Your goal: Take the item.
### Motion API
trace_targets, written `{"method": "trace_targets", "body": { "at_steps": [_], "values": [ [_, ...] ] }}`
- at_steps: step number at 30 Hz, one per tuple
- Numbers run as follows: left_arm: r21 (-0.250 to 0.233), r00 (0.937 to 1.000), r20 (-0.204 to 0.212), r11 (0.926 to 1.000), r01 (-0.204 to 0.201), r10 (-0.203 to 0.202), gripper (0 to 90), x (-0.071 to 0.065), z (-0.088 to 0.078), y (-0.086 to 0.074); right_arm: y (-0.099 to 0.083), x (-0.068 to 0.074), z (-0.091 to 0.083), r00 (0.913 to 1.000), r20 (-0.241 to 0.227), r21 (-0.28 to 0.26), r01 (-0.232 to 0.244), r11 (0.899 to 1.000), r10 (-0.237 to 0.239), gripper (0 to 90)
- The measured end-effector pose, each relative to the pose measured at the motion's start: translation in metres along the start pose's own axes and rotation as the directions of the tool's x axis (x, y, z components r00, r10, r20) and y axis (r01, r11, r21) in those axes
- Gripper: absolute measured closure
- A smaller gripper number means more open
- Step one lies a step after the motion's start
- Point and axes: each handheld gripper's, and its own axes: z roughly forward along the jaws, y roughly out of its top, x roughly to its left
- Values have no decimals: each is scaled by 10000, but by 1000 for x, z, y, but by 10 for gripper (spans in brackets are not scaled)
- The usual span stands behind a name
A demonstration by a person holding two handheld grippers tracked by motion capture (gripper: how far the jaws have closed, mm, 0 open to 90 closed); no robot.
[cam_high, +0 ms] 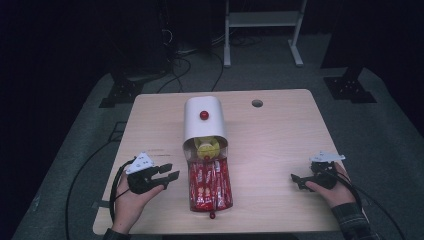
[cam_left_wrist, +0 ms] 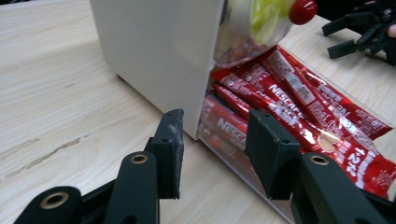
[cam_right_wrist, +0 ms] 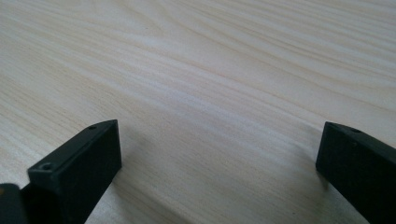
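A white rounded box (cam_high: 191, 127) with a red knob (cam_high: 204, 115) on top stands at the middle of the table. Under its front sits a clear compartment with yellow contents (cam_high: 206, 148). A clear drawer (cam_high: 193, 206) is pulled out toward me, full of red Nescafe sachets (cam_high: 210, 185), with a small red knob (cam_high: 212, 215) at its front. My left gripper (cam_high: 168, 171) rests open left of the drawer. In the left gripper view it (cam_left_wrist: 215, 149) points at the box's corner (cam_left_wrist: 159, 51) and the sachets (cam_left_wrist: 289, 102). My right gripper (cam_high: 298, 180) lies open on bare wood, its jaws (cam_right_wrist: 219, 158) wide apart.
The wooden table (cam_high: 280, 135) has a round cable hole (cam_high: 257, 103) at the back right. Behind it stand a white frame (cam_high: 262, 30) and dark stands on the grey floor. In the left gripper view the right gripper (cam_left_wrist: 359, 32) lies beyond the drawer.
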Motion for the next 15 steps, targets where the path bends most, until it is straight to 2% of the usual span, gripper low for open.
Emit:
{"method": "trace_targets", "body": {
  "at_steps": [15],
  "values": [
    [126, 9982, 542, 9996, -251, 244, 578, -16, 13, 6, 0, 0, 0, 10000, 0, -3, 5, 10000, -5, 0]
  ]
}}
